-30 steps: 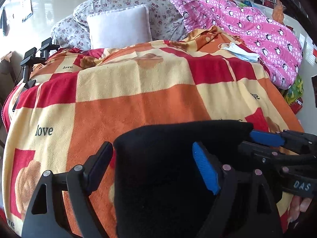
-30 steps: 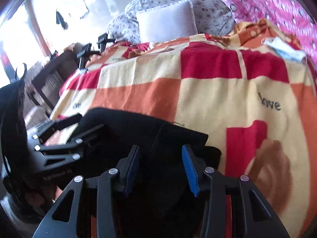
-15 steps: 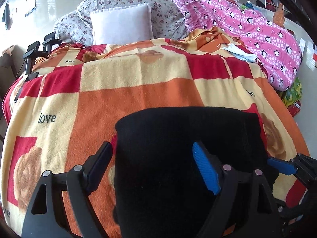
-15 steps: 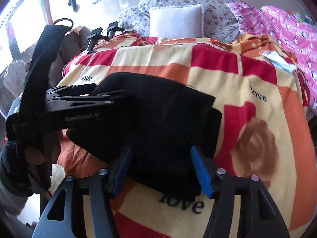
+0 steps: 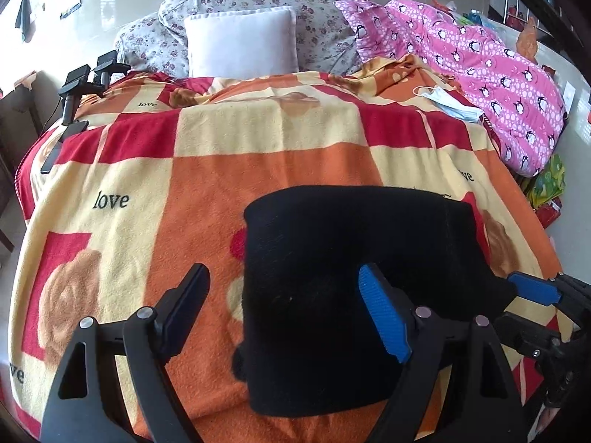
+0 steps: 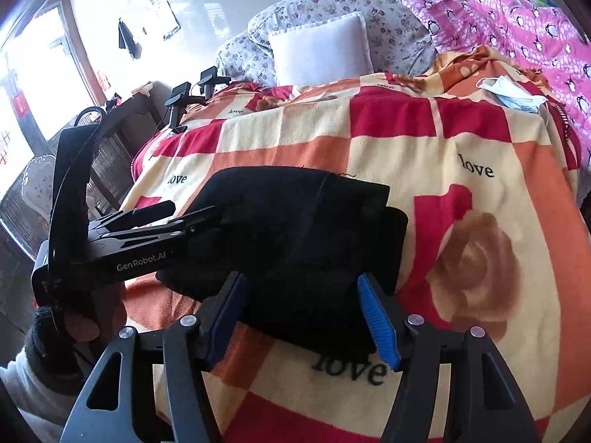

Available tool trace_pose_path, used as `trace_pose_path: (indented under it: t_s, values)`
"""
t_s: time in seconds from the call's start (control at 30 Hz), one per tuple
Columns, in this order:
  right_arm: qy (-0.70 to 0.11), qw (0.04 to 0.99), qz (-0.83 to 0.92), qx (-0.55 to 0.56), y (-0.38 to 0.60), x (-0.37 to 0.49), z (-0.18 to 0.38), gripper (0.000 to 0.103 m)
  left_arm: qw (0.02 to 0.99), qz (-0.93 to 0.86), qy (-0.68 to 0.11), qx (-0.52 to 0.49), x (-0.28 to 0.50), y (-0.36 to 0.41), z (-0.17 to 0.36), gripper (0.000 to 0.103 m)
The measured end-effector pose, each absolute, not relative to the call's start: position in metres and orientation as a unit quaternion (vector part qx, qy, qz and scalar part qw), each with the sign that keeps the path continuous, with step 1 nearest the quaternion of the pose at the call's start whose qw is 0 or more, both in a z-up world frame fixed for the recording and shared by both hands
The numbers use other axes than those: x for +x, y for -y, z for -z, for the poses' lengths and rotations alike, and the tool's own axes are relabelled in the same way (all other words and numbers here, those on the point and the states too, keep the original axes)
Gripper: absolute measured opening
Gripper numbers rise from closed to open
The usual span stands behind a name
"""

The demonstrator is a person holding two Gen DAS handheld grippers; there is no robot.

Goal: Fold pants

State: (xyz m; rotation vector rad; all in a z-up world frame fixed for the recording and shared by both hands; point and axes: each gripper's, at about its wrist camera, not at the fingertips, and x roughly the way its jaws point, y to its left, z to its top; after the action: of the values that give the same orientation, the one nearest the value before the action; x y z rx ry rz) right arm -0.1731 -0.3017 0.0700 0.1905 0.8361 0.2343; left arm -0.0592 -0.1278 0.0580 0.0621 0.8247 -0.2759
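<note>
The black pants [image 5: 354, 280] lie folded into a thick rectangular stack on the checkered orange, red and cream blanket [image 5: 258, 170], near the bed's front edge. They also show in the right wrist view [image 6: 306, 243]. My left gripper [image 5: 288, 306] is open over the stack's left part, holding nothing; it also shows from the side in the right wrist view [image 6: 192, 216]. My right gripper [image 6: 299, 317] is open at the stack's near right edge, holding nothing. Its blue-padded fingers [image 5: 532, 289] show at the right in the left wrist view.
A white pillow [image 5: 240, 42] and floral bedding [image 5: 258, 3] lie at the head of the bed. A pink penguin quilt [image 5: 491, 70] is piled at the right. A blue face mask [image 5: 448, 101] lies on the blanket. A black clamp stand [image 5: 83, 90] stands at the left edge.
Both grippers have pulled back toward the front edge of the bed and away from the pants. The folded stack now lies flat on the blanket, free of both grippers.
</note>
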Motion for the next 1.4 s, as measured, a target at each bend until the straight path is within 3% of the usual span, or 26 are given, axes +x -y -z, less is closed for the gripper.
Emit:
trace_pose_path:
  t_s: [0.5,0.7,1.4]
  values:
    - [-0.419,0.895,-0.110,0.104,0.308,-0.169,-0.059,0.070,0.906,0.132,-0.402,0.031,-0.061,0.122,-0.055,0.083]
    - [-0.411,0.894,-0.092,0.155,0.332,-0.167,-0.056,0.077,0.901,0.142,-0.409,0.015,-0.058,0.117,-0.055,0.083]
    - [-0.417,0.865,-0.118,0.252,0.361,-0.144,-0.023,0.082,0.880,0.196,-0.430,-0.052,-0.048,0.091,-0.046,0.086]
